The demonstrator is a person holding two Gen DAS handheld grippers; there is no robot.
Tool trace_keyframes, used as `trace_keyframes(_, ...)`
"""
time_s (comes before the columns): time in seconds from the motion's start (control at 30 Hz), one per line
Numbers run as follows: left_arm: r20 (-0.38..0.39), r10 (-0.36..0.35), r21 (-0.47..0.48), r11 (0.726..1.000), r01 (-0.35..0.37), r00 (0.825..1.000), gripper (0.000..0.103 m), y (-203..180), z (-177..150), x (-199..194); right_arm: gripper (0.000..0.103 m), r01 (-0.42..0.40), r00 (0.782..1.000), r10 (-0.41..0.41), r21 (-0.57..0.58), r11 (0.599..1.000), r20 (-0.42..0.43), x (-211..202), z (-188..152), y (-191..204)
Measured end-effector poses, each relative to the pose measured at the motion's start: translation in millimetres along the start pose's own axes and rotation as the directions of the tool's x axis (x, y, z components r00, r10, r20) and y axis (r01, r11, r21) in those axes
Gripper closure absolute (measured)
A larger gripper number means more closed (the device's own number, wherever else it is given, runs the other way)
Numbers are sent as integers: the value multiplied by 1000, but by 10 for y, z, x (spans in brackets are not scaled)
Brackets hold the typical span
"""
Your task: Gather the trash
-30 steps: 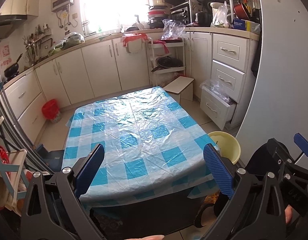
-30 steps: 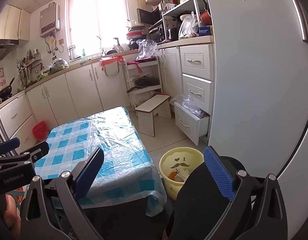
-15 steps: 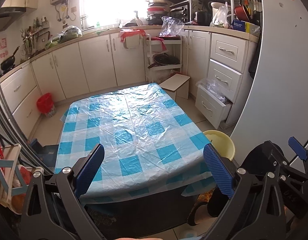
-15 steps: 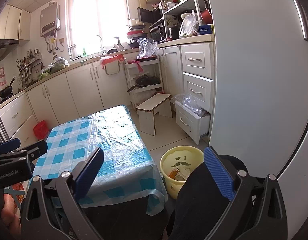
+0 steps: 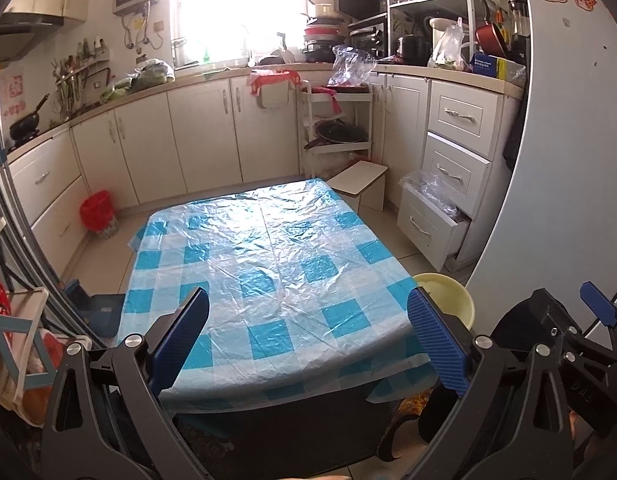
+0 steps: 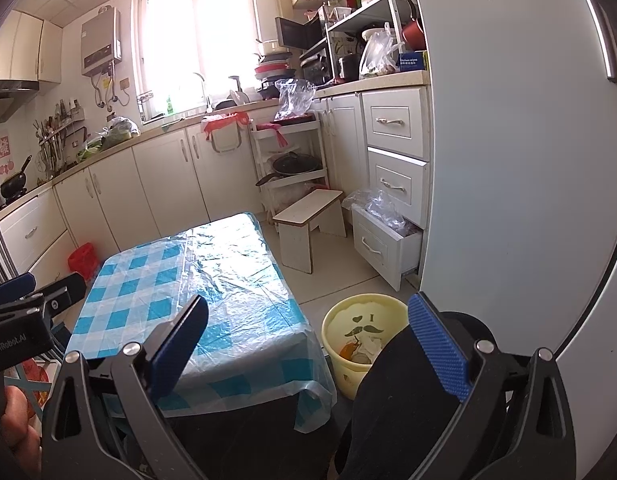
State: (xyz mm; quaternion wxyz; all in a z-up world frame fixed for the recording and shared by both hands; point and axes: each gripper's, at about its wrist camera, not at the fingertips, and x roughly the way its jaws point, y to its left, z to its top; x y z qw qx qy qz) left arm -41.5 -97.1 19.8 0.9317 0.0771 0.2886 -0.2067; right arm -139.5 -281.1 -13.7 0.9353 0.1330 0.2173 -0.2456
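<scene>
Right wrist view has the best look at the trash: crumpled white paper and something orange (image 6: 358, 351) sitting in the bottom of a yellow bin (image 6: 362, 322) with a moustache face printed inside. That bin stands on the floor just beside the right edge of the tabletop (image 6: 212, 276), near its front corner, and close to the big white fridge (image 6: 520, 160). A dark-clothed knee (image 6: 396, 400) covers the bin's near side.

Both grippers are empty. The right gripper (image 6: 308, 344) has its blue-padded fingers (image 6: 436, 354) spread wide apart, hanging over the front right corner of the tabletop and the bin. The left gripper (image 5: 308, 342) is the same deal, fingers (image 5: 180, 342) wide apart, facing across the front edge of the tabletop.

The tabletop wears a blue and white checked cloth under a wrinkly clear plastic sheet, and I can't spot any trash on it from either camera.

Further out: a small white step stool (image 6: 310, 216) past the far right corner, an open bottom drawer (image 6: 382, 240) stuffed with plastic bags, and a red bin (image 5: 96, 214) on the floor by the left cabinets.
</scene>
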Motion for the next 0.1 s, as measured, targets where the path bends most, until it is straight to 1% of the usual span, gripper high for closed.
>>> trace_keyframes(0.1,-19,5,-16,1000,-6,1000,8,43,-7,30,7,-1,1000,1,4,1000,-2,-3,-12,0)
